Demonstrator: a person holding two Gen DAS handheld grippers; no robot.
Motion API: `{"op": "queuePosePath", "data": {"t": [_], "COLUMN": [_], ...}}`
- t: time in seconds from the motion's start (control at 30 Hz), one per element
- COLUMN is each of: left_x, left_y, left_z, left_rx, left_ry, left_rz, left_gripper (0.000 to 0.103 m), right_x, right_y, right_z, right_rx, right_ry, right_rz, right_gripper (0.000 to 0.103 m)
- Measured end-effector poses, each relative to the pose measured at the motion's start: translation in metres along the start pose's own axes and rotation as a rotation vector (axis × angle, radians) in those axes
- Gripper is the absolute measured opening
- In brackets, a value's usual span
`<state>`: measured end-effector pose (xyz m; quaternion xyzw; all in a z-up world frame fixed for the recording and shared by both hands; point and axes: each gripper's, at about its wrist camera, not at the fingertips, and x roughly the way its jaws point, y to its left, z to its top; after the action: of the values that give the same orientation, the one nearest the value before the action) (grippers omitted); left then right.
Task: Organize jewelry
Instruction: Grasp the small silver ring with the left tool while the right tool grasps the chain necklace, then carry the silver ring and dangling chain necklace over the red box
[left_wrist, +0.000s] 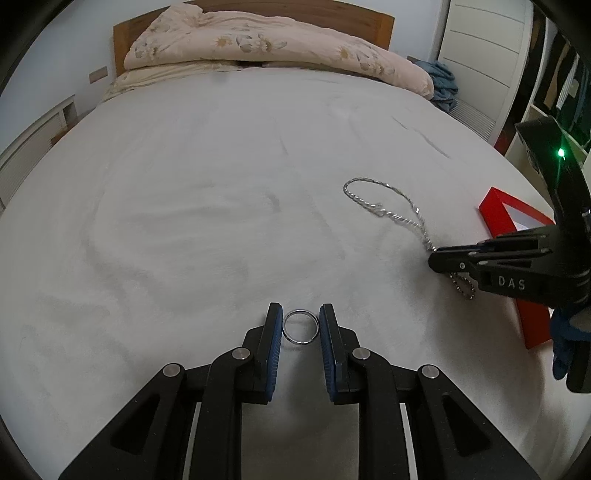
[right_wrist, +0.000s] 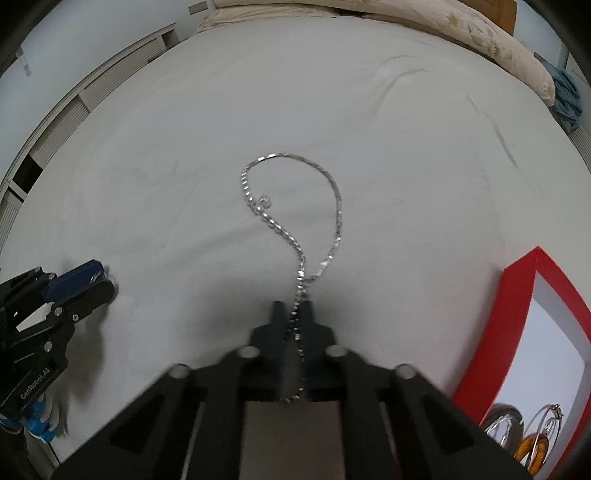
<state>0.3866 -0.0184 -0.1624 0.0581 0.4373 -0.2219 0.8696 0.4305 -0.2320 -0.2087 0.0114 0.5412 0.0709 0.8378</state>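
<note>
Shiny metal chain (right_wrist: 295, 236), matt cloth bedsheet (left_wrist: 184, 184)

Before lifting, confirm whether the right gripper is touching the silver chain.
Touching. The right wrist view shows the right gripper shut on the silver chain, which runs between its fingers.

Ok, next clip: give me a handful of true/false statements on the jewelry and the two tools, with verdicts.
1. The left tool has a silver ring between its pads. True.
2. The right tool is wide open above the chain. False: it is shut on the silver chain.
3. The chain's far end lies looped on the white bedspread. True.
4. The red box is closed with a lid. False: it is open, with bangles showing inside.
5. The ring already sits in the red box. False: it is at the left tool, over the bedspread.
</note>
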Motion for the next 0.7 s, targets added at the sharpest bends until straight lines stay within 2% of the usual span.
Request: {"op": "queuePosePath", "data": {"t": [0.27,0.47,0.7], "left_x": [-0.022,-0.047,-0.095], "left_y": [-0.003,-0.013,-0.028], "left_z": [0.004,0.004,0.003], "left_rx": [-0.010,-0.011,-0.006], "left_ry": [-0.019,-0.043,-0.091], "left_rz": [0.011,0.017,0.024], "left_gripper": [0.020,0.020,0.020], "right_x": [-0.033,-0.088,-0.152], "right_y": [0.006,0.020,0.026], "right_z": [-0.016,-0.024,-0.027], "right_rx": [0.045,0.068,0.085], "right_ry": [-0.091,-0.180,-0.267], "right_rz": [0.057,0.104,0.135], "right_gripper": [0.004,0.004,0.002]}}
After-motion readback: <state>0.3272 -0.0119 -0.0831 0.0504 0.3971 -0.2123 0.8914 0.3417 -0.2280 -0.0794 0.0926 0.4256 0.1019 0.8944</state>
